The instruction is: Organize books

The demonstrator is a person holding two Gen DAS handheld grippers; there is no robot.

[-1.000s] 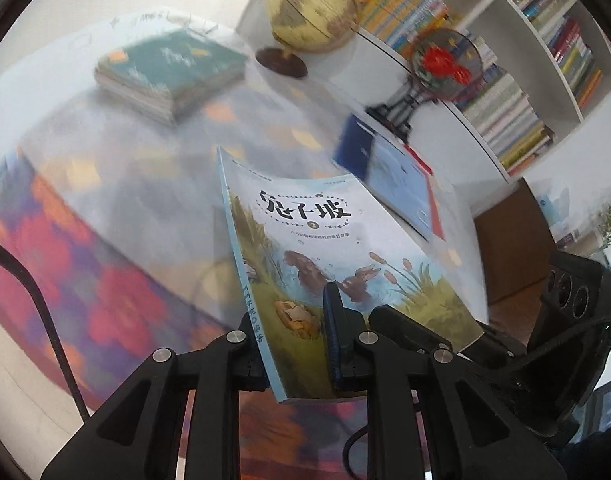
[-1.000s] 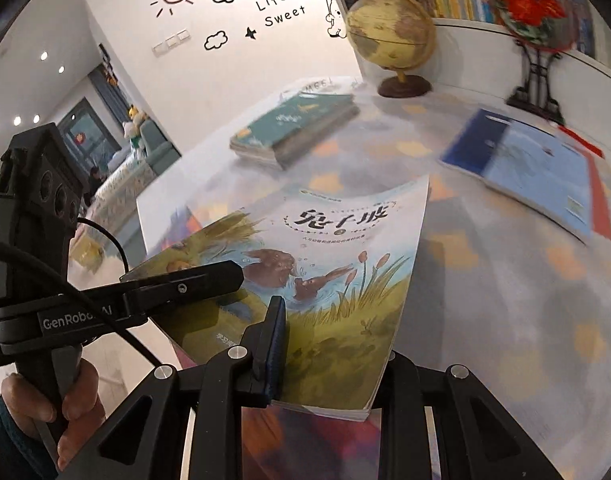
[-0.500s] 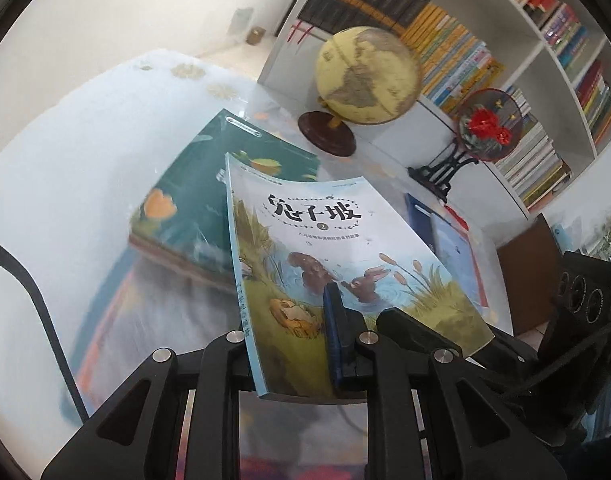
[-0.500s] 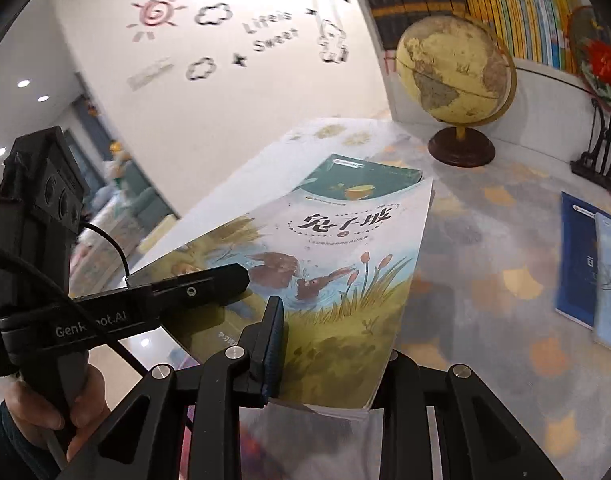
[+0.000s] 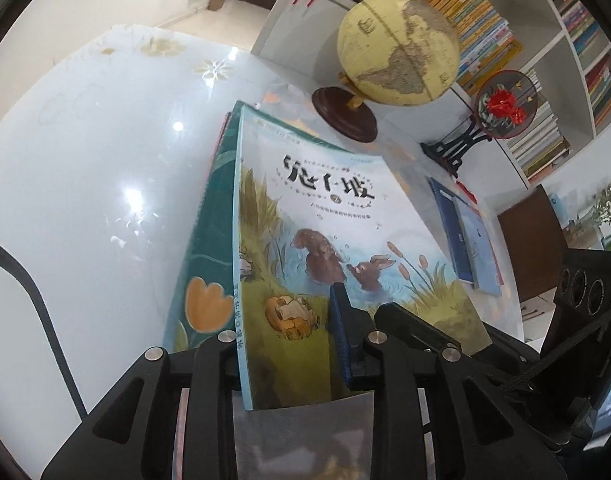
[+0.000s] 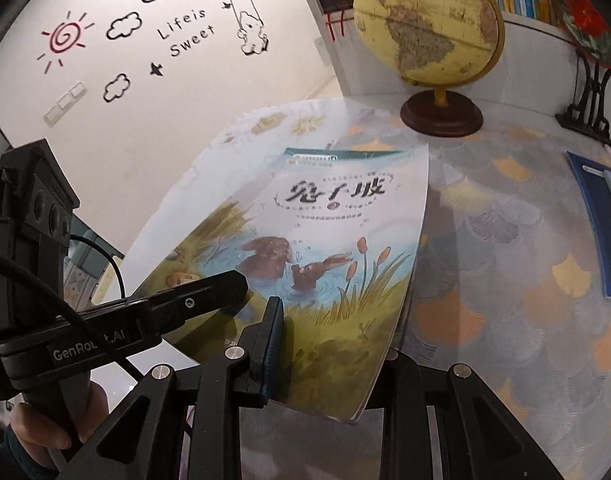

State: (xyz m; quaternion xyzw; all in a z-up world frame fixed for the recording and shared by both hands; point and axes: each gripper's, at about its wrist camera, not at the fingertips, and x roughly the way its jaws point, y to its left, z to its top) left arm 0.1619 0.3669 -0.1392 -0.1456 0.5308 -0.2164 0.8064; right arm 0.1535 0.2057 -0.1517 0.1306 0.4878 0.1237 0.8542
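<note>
Placing step, by my read: rabbit book goes onto the green stack, release comes next.

Left wrist view: left claw [image 5: 289,340] is pinched on the near edge of the rabbit book [image 5: 325,232], one finger under the cover near the spine, the blue-padded one pressed on top. Book sits tilted over the green stack [image 5: 209,240], spine roughly parallel to the stack's left edge; can't tell if the far end touches yet. Stack lies on the tabletop [image 5: 85,160], just this side of the globe [image 5: 397,44]. Blue books [image 5: 465,236] lie flat, well to the right of the globe base. Right claw's body shows at lower right, gripping the same near edge.

Right wrist view: right claw [image 6: 329,360] is clamped on the book's [image 6: 325,248] near edge towards its right corner, padded finger on the cover, other finger underneath and mostly hidden. Left claw [image 6: 209,292] reaches in from the left, its upper finger lying on the cover, person's hand [image 6: 45,432] on its handle. Only a green strip of the stack [image 6: 345,155] shows past the book's far edge, in front of the globe [image 6: 425,24].

Next move calls for: lower the near edge flat, square corners with the stack, then spread both claws and back out low so the cover doesn't drag. Risk: thin book sags, may slide off-square on release.
</note>
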